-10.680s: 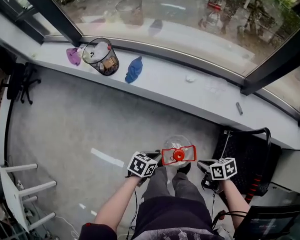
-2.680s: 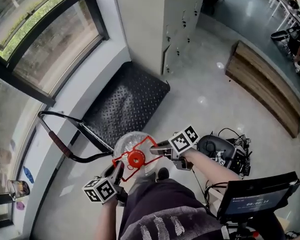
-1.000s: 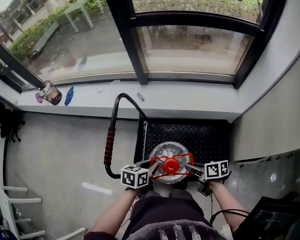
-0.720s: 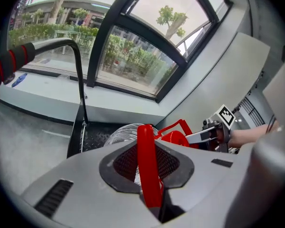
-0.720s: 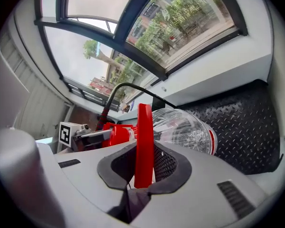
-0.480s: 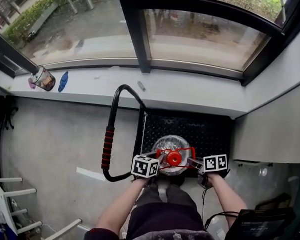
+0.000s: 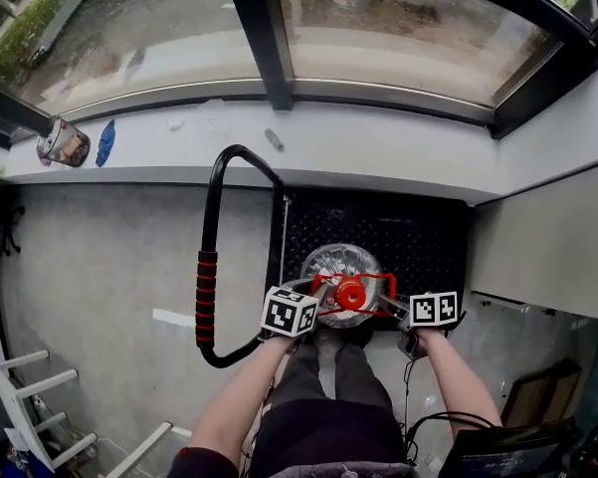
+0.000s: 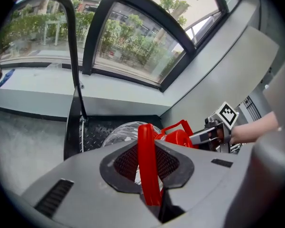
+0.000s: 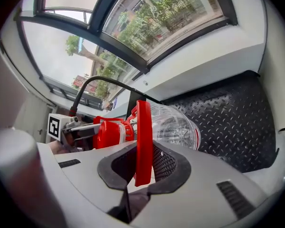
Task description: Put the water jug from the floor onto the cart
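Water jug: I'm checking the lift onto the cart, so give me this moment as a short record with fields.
Jug: clear water jug, red cap, red handle
Left gripper: shut on the handle
Right gripper: shut on the handle
Place: over the cart deck, near edge; contact unclear
Push bar: left of jug in head view

Can't tell from the head view whether the water jug [image 7: 340, 265] sits on the cart [image 7: 418, 242] deck or hangs just above it, since its own body covers the bottom. The marker cubes hide the jaws of the left gripper [image 7: 310, 297] and right gripper [image 7: 396, 309] up there too. In both gripper views the grey housing swallows the jug's lower half and the low end of the red handle [image 8: 147, 165]. That little grey thing [image 7: 274, 139] on the sill [image 7: 378, 152] is too small to name. A dark screen [image 7: 502, 456] and a white rack [image 7: 42, 382] get chopped off at the picture's edges.
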`<state>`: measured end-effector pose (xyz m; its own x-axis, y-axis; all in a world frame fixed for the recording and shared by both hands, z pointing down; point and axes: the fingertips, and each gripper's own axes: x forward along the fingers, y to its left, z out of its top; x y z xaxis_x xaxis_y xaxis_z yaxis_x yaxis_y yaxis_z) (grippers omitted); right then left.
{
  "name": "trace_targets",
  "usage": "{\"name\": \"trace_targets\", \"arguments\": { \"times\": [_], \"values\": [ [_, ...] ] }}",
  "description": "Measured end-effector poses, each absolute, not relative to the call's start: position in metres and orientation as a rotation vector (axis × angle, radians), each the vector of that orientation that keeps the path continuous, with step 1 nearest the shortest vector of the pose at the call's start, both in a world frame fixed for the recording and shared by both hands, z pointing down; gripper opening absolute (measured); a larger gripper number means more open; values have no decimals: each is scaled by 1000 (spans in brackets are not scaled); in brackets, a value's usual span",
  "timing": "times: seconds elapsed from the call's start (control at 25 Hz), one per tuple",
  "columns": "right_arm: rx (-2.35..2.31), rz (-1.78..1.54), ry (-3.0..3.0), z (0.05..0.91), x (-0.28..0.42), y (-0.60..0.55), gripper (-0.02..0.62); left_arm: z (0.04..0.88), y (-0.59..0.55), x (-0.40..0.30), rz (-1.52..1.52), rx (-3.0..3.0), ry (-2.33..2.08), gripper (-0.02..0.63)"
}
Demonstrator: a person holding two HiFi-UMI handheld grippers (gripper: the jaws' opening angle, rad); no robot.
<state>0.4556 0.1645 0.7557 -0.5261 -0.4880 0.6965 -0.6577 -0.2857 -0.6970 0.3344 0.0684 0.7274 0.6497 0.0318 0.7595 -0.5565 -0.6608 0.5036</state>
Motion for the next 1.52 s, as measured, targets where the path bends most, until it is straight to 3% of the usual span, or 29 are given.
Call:
{"name": "trace_targets", "arguments": {
  "times": [0.52, 0.6, 0.68, 0.72, 0.88, 1.28, 1.36, 1.4, 1.44, 1.48, 1.52],
  "values": [
    [1448, 1904, -1820, 757, 435, 146, 48, 749, 54, 296, 1128, 2051, -526, 41],
    [1444, 1957, -1852, 749, 435, 147, 58, 749, 51, 295, 1156, 2059, -548, 96],
    [1456, 1995, -1871, 742, 439, 148, 136, 749, 49, 294, 1184, 2042, -563, 266],
    [1481, 1989, -1874, 739, 444, 148, 144, 747, 48, 293, 1185, 2041, -568, 285],
    [1585, 1952, -1855, 727, 467, 149, 182, 725, 37, 293, 1122, 2086, -599, 310],
    [1837, 1840, -1935, 669, 520, 131, 183, 628, -6, 318, 880, 2283, -696, 324],
    [1888, 1800, -1994, 648, 531, 122, 183, 602, -15, 331, 796, 2338, -701, 265],
    [1895, 1780, -2030, 635, 534, 118, 181, 588, -16, 337, 749, 2363, -693, 169],
    [1887, 1759, -2070, 621, 533, 116, 180, 575, -14, 343, 707, 2377, -671, -7],
    [1869, 1729, -2118, 605, 530, 116, 116, 563, -9, 349, 675, 2383, -639, -6],
    [1840, 1686, -2175, 589, 525, 115, -2, 553, -3, 355, 657, 2389, -607, -8]
  ]
}}
